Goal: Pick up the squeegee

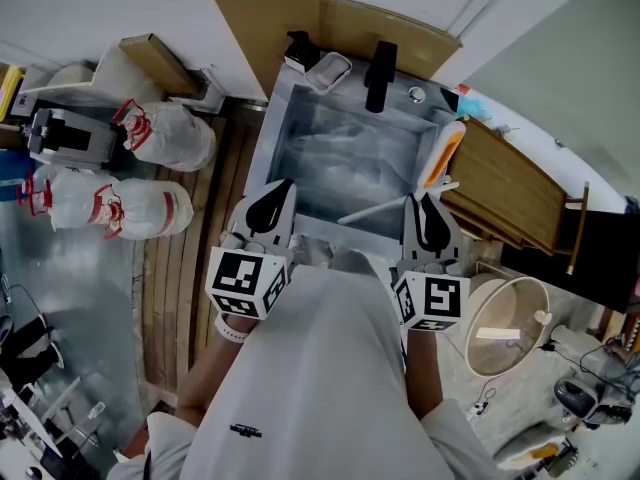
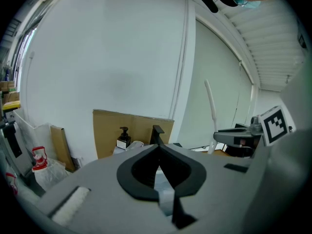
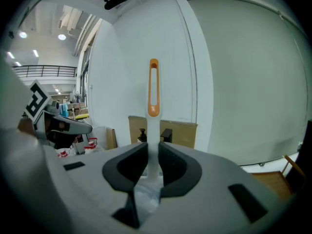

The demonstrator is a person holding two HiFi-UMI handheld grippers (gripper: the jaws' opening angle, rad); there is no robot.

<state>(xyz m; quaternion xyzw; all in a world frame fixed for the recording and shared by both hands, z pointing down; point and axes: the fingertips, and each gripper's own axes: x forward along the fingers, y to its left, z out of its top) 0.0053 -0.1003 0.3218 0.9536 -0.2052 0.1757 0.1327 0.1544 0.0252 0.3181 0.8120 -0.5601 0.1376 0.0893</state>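
Over the sink (image 1: 276,133), the right claw (image 3: 152,152) clamps the squeegee (image 3: 153,87) upright by its handle, ready for lifting; the left claw (image 2: 157,152) hangs pinched together, empty

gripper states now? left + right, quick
Left gripper: shut, nothing between the jaws.
Right gripper: shut on the squeegee handle.
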